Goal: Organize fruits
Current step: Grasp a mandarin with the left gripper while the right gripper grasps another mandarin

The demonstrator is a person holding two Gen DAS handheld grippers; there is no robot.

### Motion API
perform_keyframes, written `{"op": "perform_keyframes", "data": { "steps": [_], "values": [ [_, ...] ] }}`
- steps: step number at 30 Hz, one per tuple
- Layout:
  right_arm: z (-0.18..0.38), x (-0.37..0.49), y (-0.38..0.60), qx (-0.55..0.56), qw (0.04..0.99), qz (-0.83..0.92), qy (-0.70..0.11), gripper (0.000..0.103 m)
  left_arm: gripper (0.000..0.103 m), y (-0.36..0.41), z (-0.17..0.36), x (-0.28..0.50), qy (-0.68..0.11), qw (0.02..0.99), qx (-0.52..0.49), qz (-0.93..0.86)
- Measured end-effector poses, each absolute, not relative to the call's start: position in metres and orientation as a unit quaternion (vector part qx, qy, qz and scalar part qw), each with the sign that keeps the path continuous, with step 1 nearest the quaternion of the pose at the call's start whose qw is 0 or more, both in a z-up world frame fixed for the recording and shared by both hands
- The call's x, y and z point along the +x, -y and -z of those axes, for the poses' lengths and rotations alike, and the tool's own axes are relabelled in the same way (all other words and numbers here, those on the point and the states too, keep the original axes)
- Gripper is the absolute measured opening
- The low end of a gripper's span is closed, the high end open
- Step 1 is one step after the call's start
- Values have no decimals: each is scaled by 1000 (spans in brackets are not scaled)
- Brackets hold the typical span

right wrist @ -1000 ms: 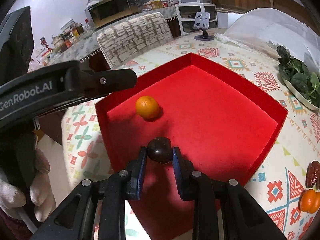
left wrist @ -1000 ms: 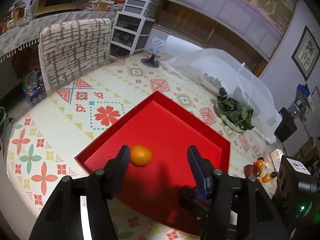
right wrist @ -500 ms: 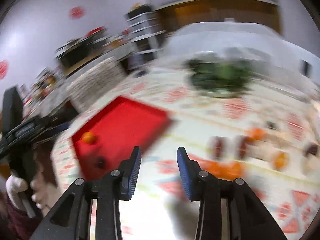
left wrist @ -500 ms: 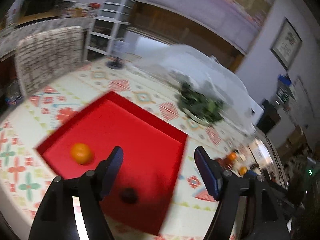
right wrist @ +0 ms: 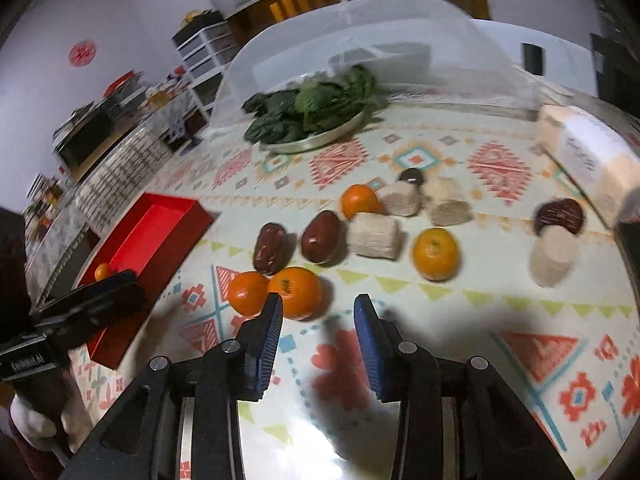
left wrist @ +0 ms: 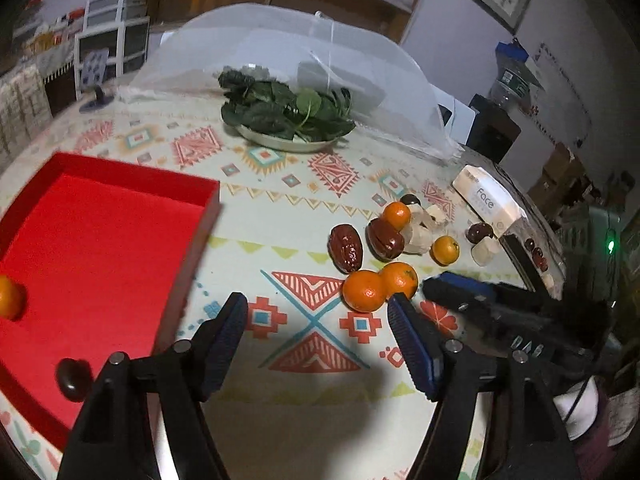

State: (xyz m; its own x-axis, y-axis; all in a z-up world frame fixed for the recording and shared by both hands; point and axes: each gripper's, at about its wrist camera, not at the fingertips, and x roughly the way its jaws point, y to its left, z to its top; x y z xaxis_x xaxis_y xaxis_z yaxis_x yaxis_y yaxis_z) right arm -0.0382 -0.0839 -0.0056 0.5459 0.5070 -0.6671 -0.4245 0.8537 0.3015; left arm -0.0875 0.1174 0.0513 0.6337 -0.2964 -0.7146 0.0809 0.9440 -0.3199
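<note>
A red tray [left wrist: 100,184] lies at the left and holds one orange [left wrist: 9,297] and a dark round fruit [left wrist: 73,374]. It also shows in the right wrist view [right wrist: 160,216]. On the patterned cloth lie two touching oranges [left wrist: 378,286], two red dates [left wrist: 346,246], further oranges and pale cylindrical pieces [right wrist: 376,236]. My left gripper [left wrist: 320,328] is open and empty above the cloth, just short of the orange pair [right wrist: 276,290]. My right gripper [right wrist: 318,324] is open and empty, just right of that pair.
A plate of green leaves [left wrist: 286,114] sits at the back under the raised edge of a white mesh food cover [left wrist: 320,52]. A white box marked Face [left wrist: 486,198] lies at the right. A patterned chair [right wrist: 116,172] stands beyond the tray.
My right gripper let go of the dark fruit in the tray and opened. Both grippers swung right from the tray to the loose fruit on the cloth.
</note>
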Motion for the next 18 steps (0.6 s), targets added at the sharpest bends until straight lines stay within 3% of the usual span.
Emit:
{"op": "perform_keyframes", "data": {
  "steps": [7,18],
  "values": [
    [23,-23,62,17,867,-288,-407,40,72,-135,-46,-75,-426,881,-175,109],
    [22,-19,65,46,864,-286,-412,38,72,-108,-40,-58,-442,877,-146,122]
  ]
}}
